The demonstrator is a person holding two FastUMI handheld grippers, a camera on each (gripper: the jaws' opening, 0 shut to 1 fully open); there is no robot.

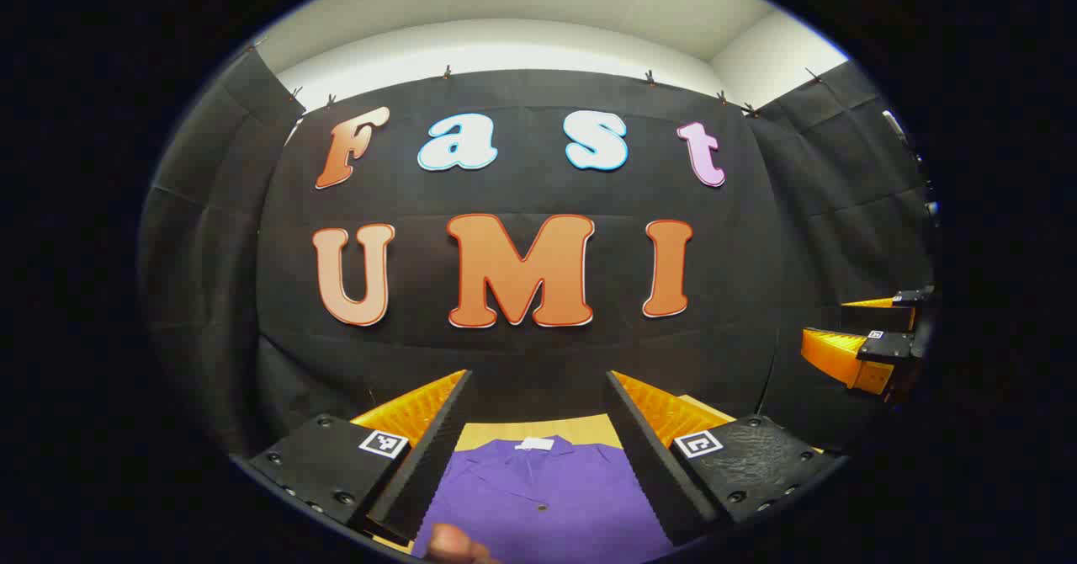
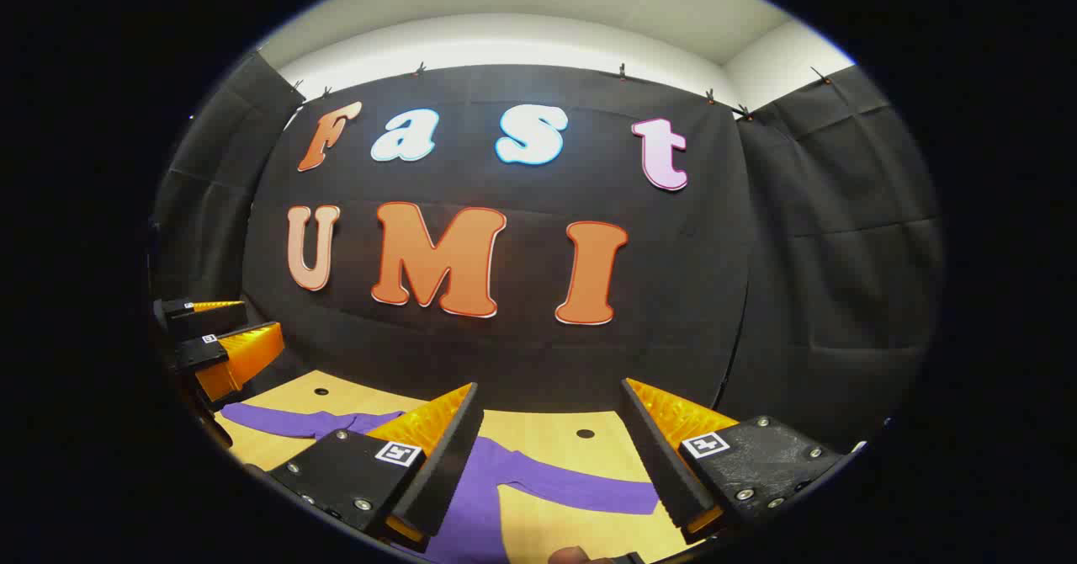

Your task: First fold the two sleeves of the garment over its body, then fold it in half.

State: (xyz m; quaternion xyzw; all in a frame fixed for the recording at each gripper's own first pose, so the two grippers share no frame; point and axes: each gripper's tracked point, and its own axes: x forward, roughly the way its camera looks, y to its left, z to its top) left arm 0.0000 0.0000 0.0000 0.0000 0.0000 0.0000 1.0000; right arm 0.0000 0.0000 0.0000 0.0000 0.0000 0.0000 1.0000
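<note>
- Purple long-sleeved cloth garment (image 1: 538,497) lies flat on the pale wooden table (image 2: 547,433), collar toward the far edge, sleeves apparently spread sideways.
- Left gripper (image 1: 538,429) hovers, jaws released.
- Right gripper (image 2: 551,450) likewise spread, grasping nothing.

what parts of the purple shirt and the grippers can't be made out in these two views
- Purple garment, left gripper view: the bottom edge cuts off its lower body and hem; the left gripper fingers cover both sides.
- Right sleeve, right gripper view: its cuff runs behind a finger of the right gripper.
- Table: near edge out of frame.
</note>
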